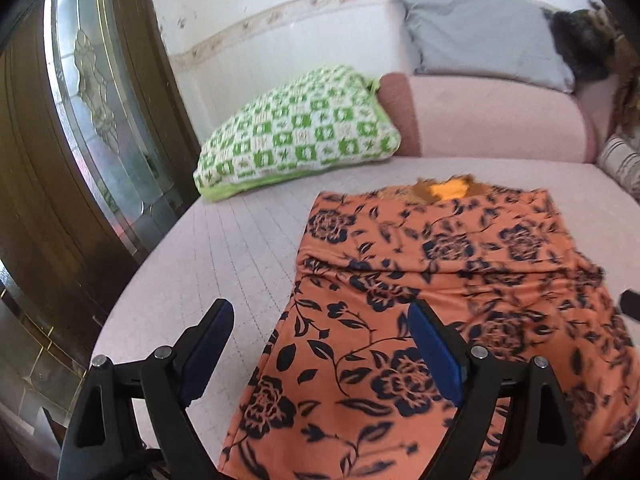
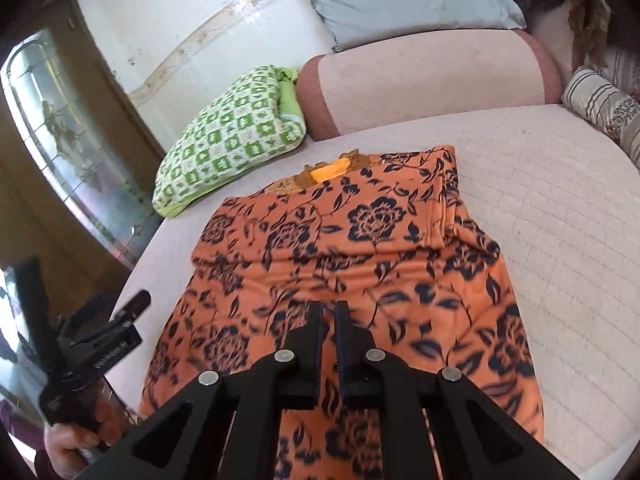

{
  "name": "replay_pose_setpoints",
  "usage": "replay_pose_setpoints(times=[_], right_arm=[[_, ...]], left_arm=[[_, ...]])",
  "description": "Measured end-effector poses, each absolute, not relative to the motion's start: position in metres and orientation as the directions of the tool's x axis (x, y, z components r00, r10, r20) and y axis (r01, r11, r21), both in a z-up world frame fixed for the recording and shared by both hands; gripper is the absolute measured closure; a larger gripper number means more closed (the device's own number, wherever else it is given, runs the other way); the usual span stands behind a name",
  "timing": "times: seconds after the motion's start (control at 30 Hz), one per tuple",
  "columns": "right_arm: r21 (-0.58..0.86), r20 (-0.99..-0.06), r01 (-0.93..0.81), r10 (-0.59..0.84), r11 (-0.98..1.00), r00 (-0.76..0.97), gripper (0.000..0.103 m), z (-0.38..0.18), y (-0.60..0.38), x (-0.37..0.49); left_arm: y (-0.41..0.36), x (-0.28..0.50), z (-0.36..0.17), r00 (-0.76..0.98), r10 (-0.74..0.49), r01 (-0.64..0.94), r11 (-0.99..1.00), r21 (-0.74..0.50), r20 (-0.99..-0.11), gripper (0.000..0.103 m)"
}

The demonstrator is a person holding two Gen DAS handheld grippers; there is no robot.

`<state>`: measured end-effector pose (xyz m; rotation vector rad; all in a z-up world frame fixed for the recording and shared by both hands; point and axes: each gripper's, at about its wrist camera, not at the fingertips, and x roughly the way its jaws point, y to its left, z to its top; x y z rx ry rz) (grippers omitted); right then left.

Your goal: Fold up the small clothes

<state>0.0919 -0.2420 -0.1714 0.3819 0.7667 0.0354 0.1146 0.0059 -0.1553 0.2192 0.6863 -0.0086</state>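
Orange floral garment (image 2: 344,264) flat on the pink quilted bed (image 2: 560,216), long axis running away from both cameras. Neckline end with yellow-orange lining (image 2: 329,171) points toward the pink headboard (image 2: 432,84); hem end nearest the tools. Sides folded inward along the length.

Left tool (image 1: 320,344) wide apart, over the garment's left edge, nothing between the blue pads (image 1: 434,354). Right tool (image 2: 329,316) nearly together above mid-garment, narrow gap, nothing clamped.

Green checked pillow (image 1: 296,136) left of headboard, grey pillow (image 1: 480,32) above it. Lettering on left tool's side in right wrist view, too blurred to read.
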Motion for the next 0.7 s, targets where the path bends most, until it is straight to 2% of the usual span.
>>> replay_pose_setpoints(times=[0.27, 0.7], right_arm=[[0.382, -0.646, 0.108, 0.182, 0.918, 0.742, 0.094, -0.165, -0.243, 0.067], [0.416, -0.619, 0.108, 0.195, 0.903, 0.76, 0.094, -0.151, -0.251, 0.048]], left_arm=[[0.003, 0.084, -0.12, 0.81, 0.04, 0.084, 0.98, 0.183, -0.585, 0.014], [0.009, 0.067, -0.114, 0.806, 0.065, 0.062, 0.979, 0.193, -0.589, 0.014]])
